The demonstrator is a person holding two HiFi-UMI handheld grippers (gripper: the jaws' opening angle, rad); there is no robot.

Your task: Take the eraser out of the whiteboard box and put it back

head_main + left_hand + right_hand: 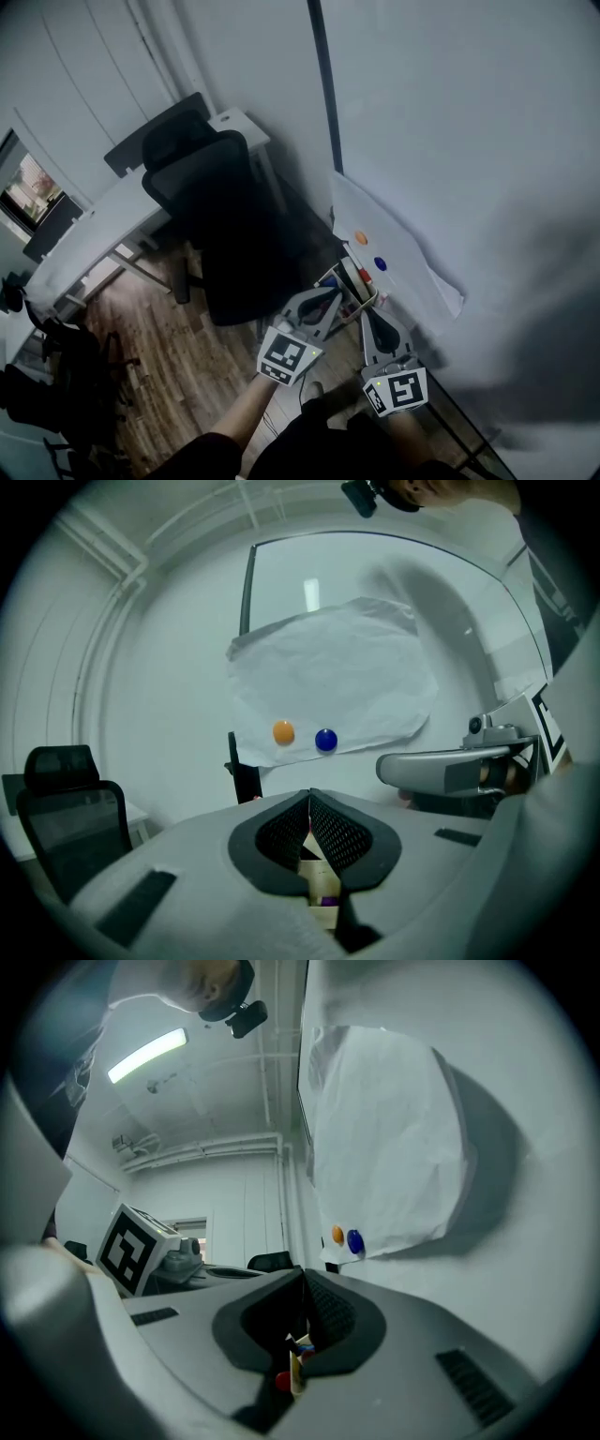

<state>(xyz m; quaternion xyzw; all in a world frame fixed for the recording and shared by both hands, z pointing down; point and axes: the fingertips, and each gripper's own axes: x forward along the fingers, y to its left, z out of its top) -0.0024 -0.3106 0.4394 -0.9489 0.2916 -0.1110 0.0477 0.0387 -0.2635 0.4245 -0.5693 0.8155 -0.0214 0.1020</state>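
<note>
Tongs in both hands are clenched on nothing: the left tongs (309, 799) and the right tongs (302, 1275) each have their pads pressed together with no object between them. Both sets of tips point at the box (371, 298) just ahead. That box hangs at the foot of the whiteboard (469, 141), below a paper sheet (398, 246) pinned by an orange magnet (361, 238) and a blue magnet (380, 264), and coloured pen caps show inside it. No view lets me pick out the eraser, so I judge it lies in the box among the pens, with the whole job left to do: lifting it out and setting it back.
</note>
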